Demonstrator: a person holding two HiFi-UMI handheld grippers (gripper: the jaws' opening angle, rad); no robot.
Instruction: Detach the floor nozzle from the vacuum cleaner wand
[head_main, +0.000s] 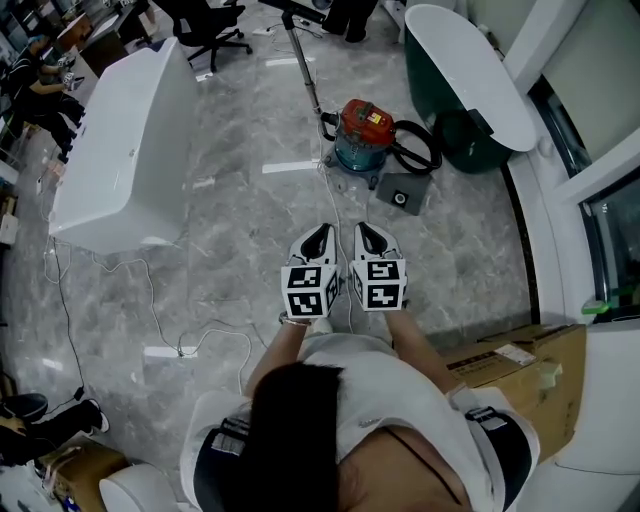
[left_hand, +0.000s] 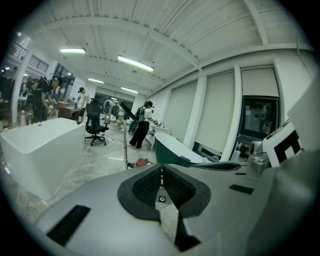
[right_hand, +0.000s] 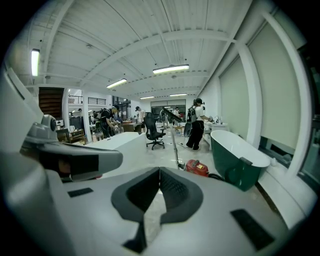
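Ahead on the floor: vacuum and wand, both tools empty
Side by side at my front are the left gripper (head_main: 318, 240) and right gripper (head_main: 368, 240), jaws closed together on nothing in both gripper views. The vacuum (head_main: 360, 135) sits well ahead, slightly right. The wand (head_main: 305, 70) stands near upright from its left side, top leaning a little left. A dark piece (right_hand: 170, 114) caps the wand; nozzle or handle, I can't tell. The wand foot lies straight ahead of the left gripper, so I judge left marginally nearer; approach not yet made, grip to go across the upright axis
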